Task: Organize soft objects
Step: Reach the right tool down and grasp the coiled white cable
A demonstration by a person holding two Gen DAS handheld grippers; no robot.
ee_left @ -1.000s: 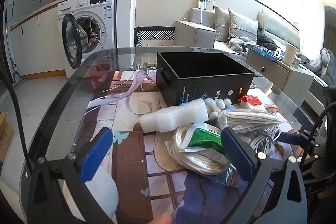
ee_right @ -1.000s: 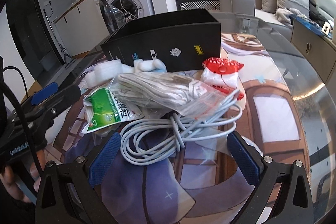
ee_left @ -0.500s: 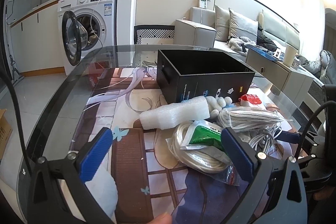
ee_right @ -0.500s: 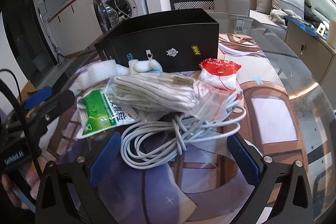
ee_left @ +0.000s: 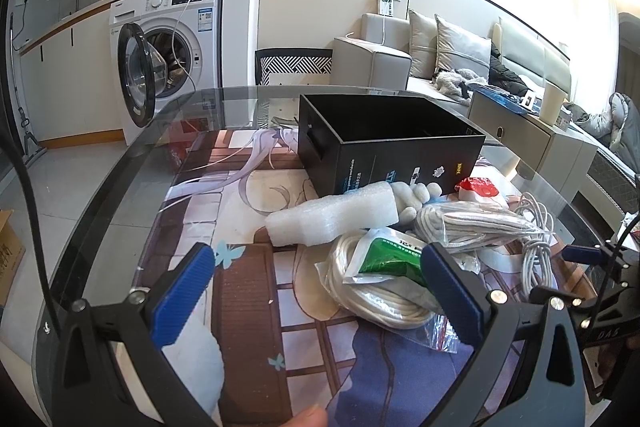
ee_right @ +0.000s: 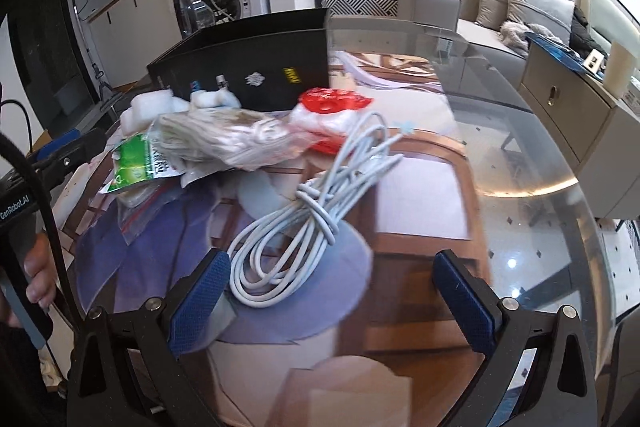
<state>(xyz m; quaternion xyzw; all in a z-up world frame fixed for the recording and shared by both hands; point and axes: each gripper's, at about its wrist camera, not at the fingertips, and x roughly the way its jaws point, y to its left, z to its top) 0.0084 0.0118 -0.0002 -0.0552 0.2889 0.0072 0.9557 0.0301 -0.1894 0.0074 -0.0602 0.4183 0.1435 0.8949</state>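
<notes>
Right gripper [ee_right: 332, 291]: jaws wide, holding nothing, poised low over the tabletop [ee_right: 520, 155]. Left gripper [ee_left: 316, 291]: jaws wide, likewise holding nothing.

Nearest the right gripper, at 11 o'clock in the right wrist view, lies the coiled white cable [ee_right: 304, 223], bound at mid-length by its own wrap. Its near loops rest just beside the left fingertip. The view is motion-blurred, so whether they touch cannot be told.

Nearest the left gripper, at 1 o'clock in the left wrist view, lies the bagged white rope with the green label [ee_left: 380, 279], touching the right fingertip. Beyond it, at 12 o'clock, lies the white foam sheet roll [ee_left: 332, 219]. At 1 o'clock, further out, are the bag of cotton gloves [ee_left: 468, 227] and the red-topped balloon pack [ee_left: 478, 187].

Farthest, at 12 o'clock, the open black box [ee_left: 384, 143] stands on the tabletop. It appears to hold nothing so far, and is judged the destination for the soft items.

Step in hand, as judged: pick up the cable with the right gripper.
- Centre the jaws over the wrapped waist, not the loose loops.
- Close fully; a partial grip may shed strands.
- Lift straight up before moving toward the box, since the far end of the cable lies against the balloon pack and may drag it.
</notes>
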